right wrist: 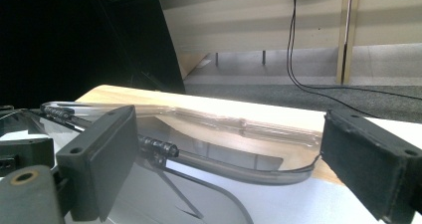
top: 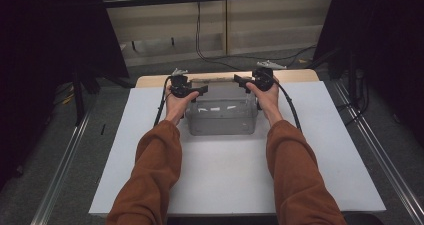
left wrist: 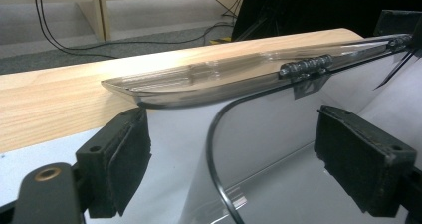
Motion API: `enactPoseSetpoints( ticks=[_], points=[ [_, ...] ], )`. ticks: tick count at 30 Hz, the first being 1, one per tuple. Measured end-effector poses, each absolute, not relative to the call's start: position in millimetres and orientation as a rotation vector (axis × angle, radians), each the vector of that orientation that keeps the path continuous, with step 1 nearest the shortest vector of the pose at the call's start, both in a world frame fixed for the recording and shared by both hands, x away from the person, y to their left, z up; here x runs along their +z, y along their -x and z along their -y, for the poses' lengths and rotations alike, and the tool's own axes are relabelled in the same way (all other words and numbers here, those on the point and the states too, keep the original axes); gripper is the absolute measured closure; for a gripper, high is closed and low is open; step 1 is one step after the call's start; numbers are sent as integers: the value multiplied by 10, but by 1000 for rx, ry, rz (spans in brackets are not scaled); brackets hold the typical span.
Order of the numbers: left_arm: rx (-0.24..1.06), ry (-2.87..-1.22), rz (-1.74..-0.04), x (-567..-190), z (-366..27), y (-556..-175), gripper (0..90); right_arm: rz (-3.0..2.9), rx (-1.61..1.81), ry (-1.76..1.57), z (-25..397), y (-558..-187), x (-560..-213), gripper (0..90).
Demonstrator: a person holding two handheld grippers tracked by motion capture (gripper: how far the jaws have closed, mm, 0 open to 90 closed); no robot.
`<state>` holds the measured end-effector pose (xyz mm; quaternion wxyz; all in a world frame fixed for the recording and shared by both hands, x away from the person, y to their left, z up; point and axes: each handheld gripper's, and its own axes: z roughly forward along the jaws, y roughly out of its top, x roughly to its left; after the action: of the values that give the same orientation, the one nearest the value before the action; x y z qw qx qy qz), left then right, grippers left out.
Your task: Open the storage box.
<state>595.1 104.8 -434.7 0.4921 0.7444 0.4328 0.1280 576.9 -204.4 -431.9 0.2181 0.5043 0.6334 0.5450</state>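
Clear plastic bin [top: 221, 116] w/ hinged lid sits at the far middle of the white counter [top: 230, 175], against a wood board [left wrist: 45, 109]. Looks light, thin-walled, slick & a bit flexy, so prob. best gripped at the stiffer rim near the hinge knuckles [left wrist: 304, 65]. Left gripper [top: 196, 91] & right gripper [top: 243, 81] flank its far corners, jaws apart, nothing clamped yet.

Rust-orange sleeves [top: 150, 170]; black tools [top: 202, 91] with, seemingly, felt-padded jaws.

A white table top [top: 225, 175] lies over a wooden board [left wrist: 50, 99], with black cables [top: 200, 40] on the grey floor [top: 100, 135].
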Motion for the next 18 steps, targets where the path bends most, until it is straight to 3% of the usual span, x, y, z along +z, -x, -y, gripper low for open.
enactPoseSetpoints(
  ticks=[18],
  points=[
    [400, -1756, -1025, -4312, -1113, -5867, 123, -1769, 1459, -1323, 2018, -5669, -4284, 80]
  ],
)
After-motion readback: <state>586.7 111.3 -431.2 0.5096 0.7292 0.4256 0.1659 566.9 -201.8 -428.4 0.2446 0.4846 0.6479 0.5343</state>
